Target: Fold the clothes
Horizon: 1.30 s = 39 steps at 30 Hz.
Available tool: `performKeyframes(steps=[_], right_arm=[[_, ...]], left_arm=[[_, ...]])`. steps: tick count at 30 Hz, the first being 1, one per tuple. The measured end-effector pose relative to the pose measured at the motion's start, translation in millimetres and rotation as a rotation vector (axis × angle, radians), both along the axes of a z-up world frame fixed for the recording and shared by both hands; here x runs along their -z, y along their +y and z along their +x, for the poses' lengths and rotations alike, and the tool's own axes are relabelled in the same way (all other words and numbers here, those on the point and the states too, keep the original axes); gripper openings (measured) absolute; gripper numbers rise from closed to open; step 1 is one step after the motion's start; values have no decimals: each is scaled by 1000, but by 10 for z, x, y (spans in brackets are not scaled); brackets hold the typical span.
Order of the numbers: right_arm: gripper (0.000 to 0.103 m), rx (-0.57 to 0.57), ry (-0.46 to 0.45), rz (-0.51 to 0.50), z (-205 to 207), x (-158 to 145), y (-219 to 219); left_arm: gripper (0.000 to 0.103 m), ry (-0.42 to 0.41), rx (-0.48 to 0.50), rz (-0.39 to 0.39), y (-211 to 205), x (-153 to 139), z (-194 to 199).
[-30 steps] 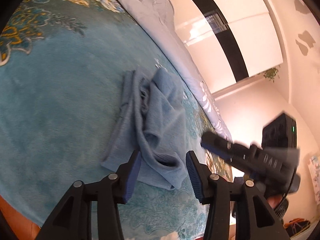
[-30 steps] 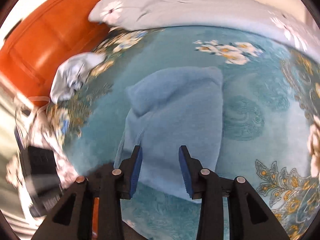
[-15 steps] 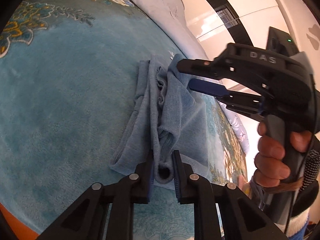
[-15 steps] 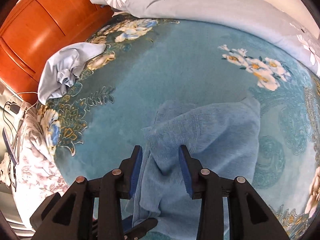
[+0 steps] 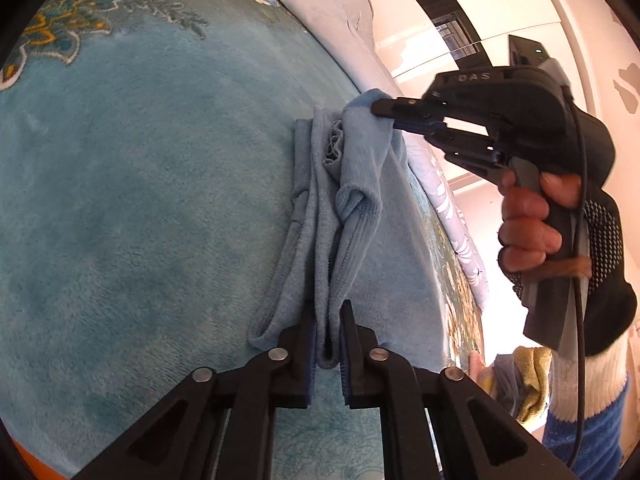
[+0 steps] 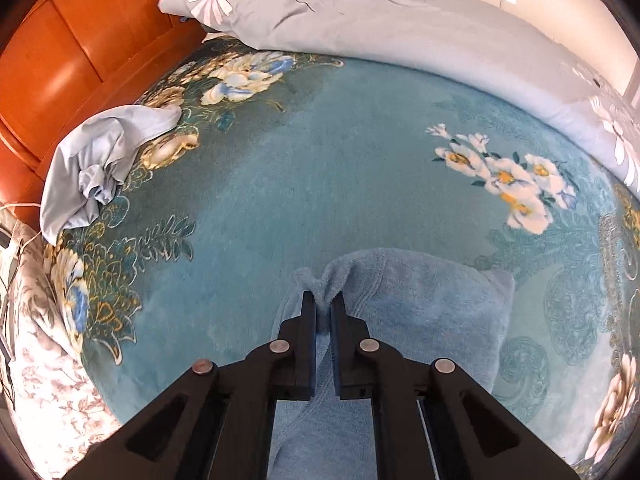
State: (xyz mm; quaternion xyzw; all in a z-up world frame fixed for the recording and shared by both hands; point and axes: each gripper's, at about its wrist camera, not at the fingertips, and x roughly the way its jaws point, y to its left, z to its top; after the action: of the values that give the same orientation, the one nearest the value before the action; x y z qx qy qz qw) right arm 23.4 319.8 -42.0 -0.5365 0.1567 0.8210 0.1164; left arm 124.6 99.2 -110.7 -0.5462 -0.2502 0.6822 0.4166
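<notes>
— Jaws first: what are they doing?
— Both are pinched on the blue cloth (image 5: 360,208). The left gripper (image 5: 327,332) bites its near end, and the right gripper (image 6: 323,308) bites a little peak at the far end.
— Where is the cloth?
— On the big teal flower blanket (image 6: 320,168), bunched in long folds between the two grippers.
— What else is there?
— A gray quilt (image 6: 400,20) lies along the far side, and a small gray rag (image 6: 100,160) sits by the orange wood headboard (image 6: 60,60). A hand (image 5: 528,220) holds the right gripper's handle.

garment (image 6: 420,312) near end beneath jaws, hidden
</notes>
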Motion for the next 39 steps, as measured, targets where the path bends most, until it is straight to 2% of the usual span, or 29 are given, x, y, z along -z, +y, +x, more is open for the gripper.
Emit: performKeyframes(steps=[3,7,9,10,12,14,17,21,26,30,32,35,37,39], right_arm=[[7,8,-44,-29,-88,162,14],[14,-33,-16,-59,-26,146,-14],[34,-77,24,-85,56,58,-21],[37,-97,53,-89,141,-12,-33],[38,-121,104,-85,334,-144,-46],[38,-101,145,-82,636,-209,-10],[44,-33,172,-138,1147,-123,132],[45,87,139,-232,1728,203,333],[47,151,198,-472,2103,538,401],[47,143,230,-547,2130,658,276],[45,147,245,-551,2135,664,220],[19,182,255,-565,2158,681,257],[14,193,265,-597,2205,675,312],[14,179,259,-575,2230,611,370]], left_arm=[[10,3,5,5,-38,-13,-2],[11,34,13,8,-82,-91,14],[14,54,13,7,-115,-138,25],[16,64,13,6,-131,-161,30],[23,84,12,5,-164,-208,41],[45,108,5,9,-215,-275,39],[64,164,-31,1,-229,-432,-15],[66,160,-45,-25,-66,-443,-140],[66,139,-66,-46,69,-394,-224],[66,135,-85,-77,-41,-337,-147],[66,131,-101,-88,-84,-327,-132],[65,132,-105,-95,-96,-336,-120],[65,136,-101,-96,-73,-352,-109],[66,143,-86,-97,-5,-372,-90]])
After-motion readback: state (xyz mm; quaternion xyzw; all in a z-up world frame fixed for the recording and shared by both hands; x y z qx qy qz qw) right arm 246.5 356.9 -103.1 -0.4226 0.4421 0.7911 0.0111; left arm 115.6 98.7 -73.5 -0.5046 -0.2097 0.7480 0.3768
